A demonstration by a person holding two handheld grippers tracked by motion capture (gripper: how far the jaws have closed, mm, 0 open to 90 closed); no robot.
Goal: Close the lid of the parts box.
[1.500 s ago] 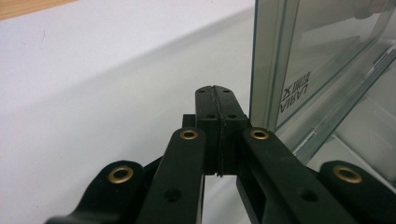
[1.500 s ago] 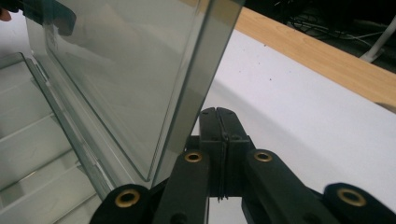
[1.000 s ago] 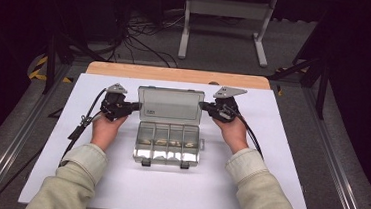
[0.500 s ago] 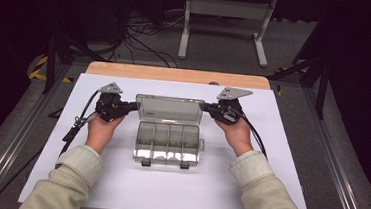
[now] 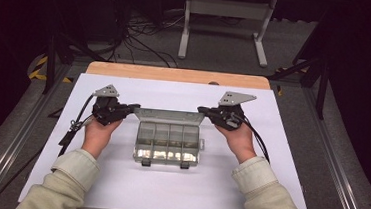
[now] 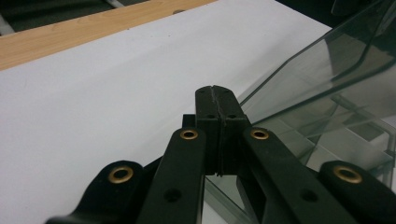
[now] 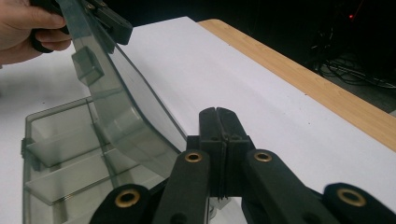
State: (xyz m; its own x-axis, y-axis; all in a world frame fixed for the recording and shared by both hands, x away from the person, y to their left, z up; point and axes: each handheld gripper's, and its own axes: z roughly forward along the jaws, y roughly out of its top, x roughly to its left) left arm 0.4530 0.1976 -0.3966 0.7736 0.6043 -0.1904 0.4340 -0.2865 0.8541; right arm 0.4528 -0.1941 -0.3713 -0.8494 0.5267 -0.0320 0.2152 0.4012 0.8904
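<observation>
A clear plastic compartment box [image 5: 168, 143] sits mid-table, and its hinged lid [image 5: 169, 116] stands steeply up along the far side. My left gripper [image 5: 134, 107] is shut, with its tips at the lid's left end. My right gripper [image 5: 202, 109] is shut too, at the lid's right end. In the left gripper view the shut jaws [image 6: 215, 93] lie beside the tilted lid [image 6: 327, 60], with nothing between them. In the right gripper view the shut jaws [image 7: 217, 114] rest just right of the lid [image 7: 121, 116]. The empty compartments [image 7: 51, 154] lie below it. The other hand [image 7: 23, 23] is at the lid's far corner.
A white sheet [image 5: 166, 193] covers the table, and a wooden strip [image 5: 176, 74] runs along its far edge. Beyond the table are a metal stand [image 5: 226, 7] and floor cables [image 5: 139, 30]. Both forearms in pale sleeves come in from the near edge.
The lid has swung from lying well back to standing steeply, its top edge now nearer the person. Both grippers have moved with it towards the person, staying shut.
</observation>
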